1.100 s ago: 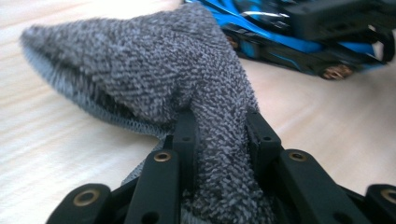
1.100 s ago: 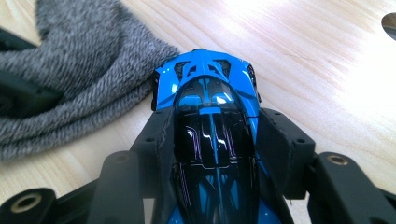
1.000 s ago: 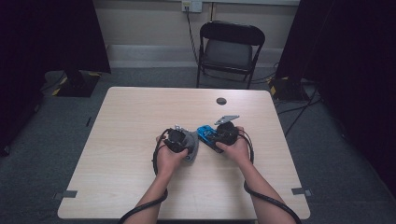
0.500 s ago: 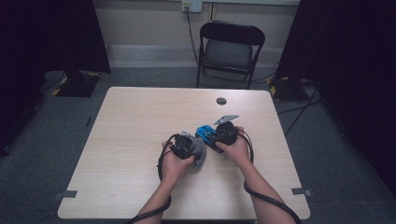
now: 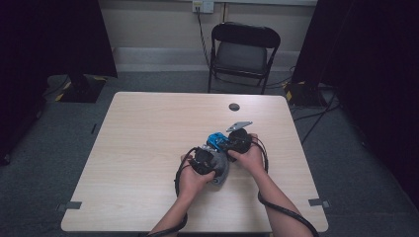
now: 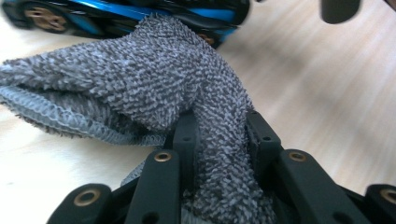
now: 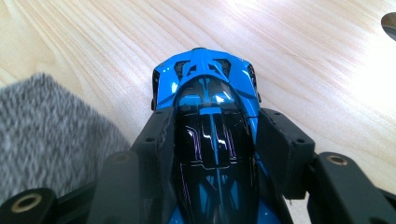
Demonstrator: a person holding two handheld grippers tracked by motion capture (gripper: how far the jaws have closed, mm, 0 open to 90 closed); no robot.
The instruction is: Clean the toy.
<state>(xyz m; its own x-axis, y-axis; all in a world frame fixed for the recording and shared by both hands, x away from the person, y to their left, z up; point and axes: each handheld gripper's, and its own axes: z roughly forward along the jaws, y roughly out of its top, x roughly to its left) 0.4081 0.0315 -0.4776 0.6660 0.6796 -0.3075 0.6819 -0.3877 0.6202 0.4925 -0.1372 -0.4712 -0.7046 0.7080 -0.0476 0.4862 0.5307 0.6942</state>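
Progress: wiping looks underway | we keep right gripper (image 7: 210, 154) fingers clamped on blue toy car (image 7: 208, 88) resting on bench (image 5: 148, 138) | left gripper (image 6: 219, 140) fingers pinch grey cloth (image 6: 140, 79) beside car | how much wiping remains we cannot tell

We read this as a recording studio or lab room | black curtains (image 5: 49, 39) hang far to both sides of our left hand-held gripper (image 5: 213, 165) | grey carpet floor (image 5: 44, 148) around the pale wood surface (image 5: 148, 138) | folding chair (image 5: 243, 54) and wall outlet (image 5: 203, 6) well beyond it | cables (image 5: 316, 123) trail off to its right.
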